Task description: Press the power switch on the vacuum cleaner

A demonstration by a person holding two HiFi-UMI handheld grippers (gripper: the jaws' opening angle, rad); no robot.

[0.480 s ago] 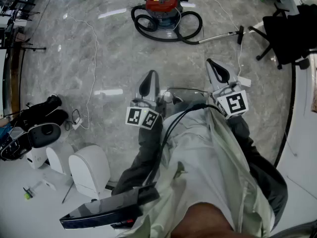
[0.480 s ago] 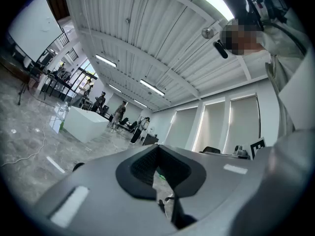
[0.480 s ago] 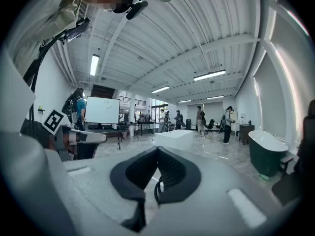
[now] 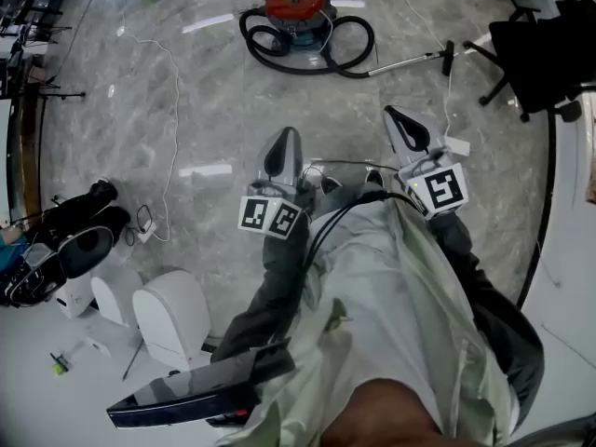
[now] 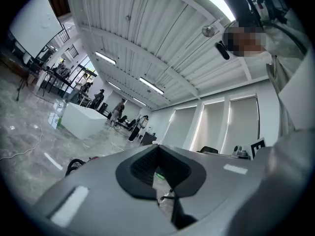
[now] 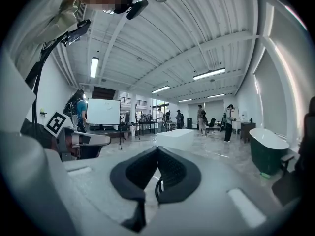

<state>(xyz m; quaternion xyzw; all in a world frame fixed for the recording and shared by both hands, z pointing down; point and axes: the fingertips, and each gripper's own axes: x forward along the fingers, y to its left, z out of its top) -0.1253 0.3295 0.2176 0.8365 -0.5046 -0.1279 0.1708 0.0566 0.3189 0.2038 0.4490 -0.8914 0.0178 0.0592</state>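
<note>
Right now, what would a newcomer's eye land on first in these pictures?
The red vacuum cleaner stands out at the far end of the grey marbled floor, its black hose looped around it. Nearer the person, the left hand-held gripper and right hand-held gripper point roughly toward it, jaws together and empty, well short of it.

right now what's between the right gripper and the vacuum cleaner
Head view: bare marble floor runs from the right gripper to the black hose looped in front of the red vacuum cleaner; nothing else.
</note>
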